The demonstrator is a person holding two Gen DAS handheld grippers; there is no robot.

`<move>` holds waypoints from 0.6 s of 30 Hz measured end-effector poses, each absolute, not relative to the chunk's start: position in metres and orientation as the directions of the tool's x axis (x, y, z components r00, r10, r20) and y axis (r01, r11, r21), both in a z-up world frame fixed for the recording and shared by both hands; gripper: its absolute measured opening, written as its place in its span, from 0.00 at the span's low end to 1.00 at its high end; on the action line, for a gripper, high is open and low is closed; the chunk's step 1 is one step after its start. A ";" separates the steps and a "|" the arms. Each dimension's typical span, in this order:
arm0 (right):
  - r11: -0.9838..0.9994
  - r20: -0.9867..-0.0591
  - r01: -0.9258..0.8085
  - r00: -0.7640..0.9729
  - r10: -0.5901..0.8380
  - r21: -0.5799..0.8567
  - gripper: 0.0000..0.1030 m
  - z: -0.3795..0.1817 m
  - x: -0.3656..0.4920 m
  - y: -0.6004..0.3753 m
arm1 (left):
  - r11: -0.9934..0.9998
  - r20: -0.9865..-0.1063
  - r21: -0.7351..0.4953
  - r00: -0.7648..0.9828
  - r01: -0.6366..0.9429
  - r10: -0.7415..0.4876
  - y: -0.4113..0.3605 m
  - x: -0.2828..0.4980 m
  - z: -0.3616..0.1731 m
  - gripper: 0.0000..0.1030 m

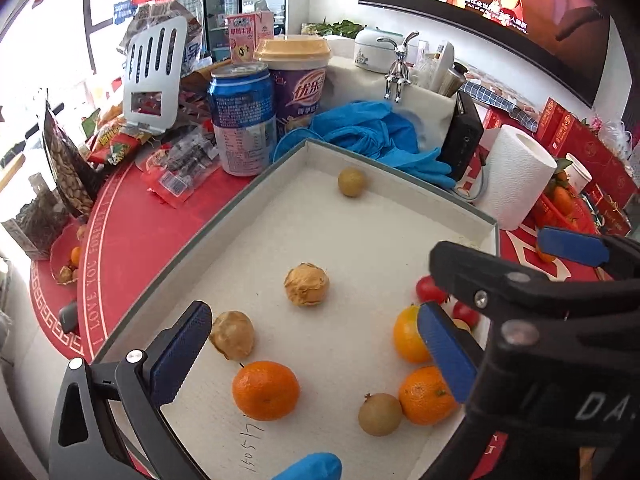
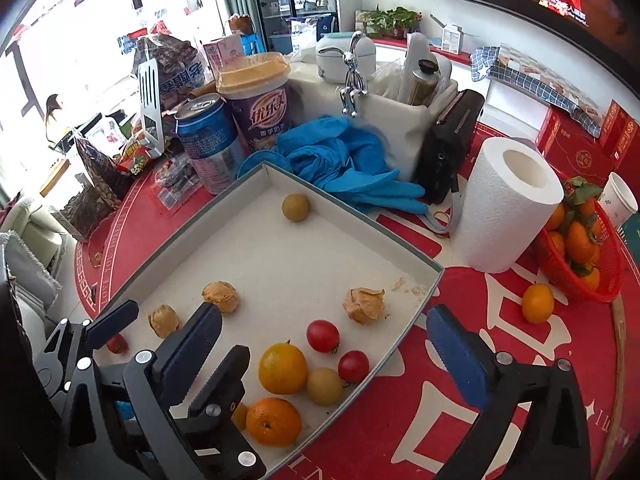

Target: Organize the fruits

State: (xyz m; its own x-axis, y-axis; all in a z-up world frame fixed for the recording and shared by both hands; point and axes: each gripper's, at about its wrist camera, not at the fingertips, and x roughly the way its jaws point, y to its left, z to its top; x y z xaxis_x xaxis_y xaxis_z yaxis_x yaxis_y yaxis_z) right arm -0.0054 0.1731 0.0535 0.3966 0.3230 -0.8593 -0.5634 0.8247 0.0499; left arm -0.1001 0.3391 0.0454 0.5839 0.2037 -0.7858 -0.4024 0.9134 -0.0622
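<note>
Fruit scattered in shallow tray (image 2: 416,300), bare middle, both hand-held grippers (image 1: 312,356) (image 2: 324,356) spread wide, empty.

Three oranges (image 2: 283,368), two red tomatoes (image 2: 323,335), round brown fruits (image 2: 295,207) and papery husk fruits (image 2: 365,305) lie loose in a shallow white box (image 2: 224,208). One orange (image 2: 537,303) sits outside on the red desk (image 2: 400,420).

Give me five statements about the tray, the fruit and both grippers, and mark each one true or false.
1. The left gripper is open. True.
2. The right gripper grips a tomato. False: it is open and holds nothing.
3. Two cherry tomatoes lie in the tray. True.
4. The paper towel roll stands inside the tray. False: it stands on the red tablecloth beside it.
5. The blue can lies on its side. False: it stands upright.
</note>
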 end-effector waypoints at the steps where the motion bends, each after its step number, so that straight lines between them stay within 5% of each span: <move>1: 0.830 -0.864 -0.556 0.400 0.305 0.036 1.00 0.053 -0.005 0.173 | 0.915 -0.793 -0.068 0.578 -0.398 0.193 0.339 -0.099 0.043 1.00; 18: 0.829 -0.897 -0.560 0.369 0.242 -0.007 1.00 0.042 -0.011 0.174 | 0.920 -0.812 -0.032 0.547 -0.391 0.204 0.331 -0.098 0.040 1.00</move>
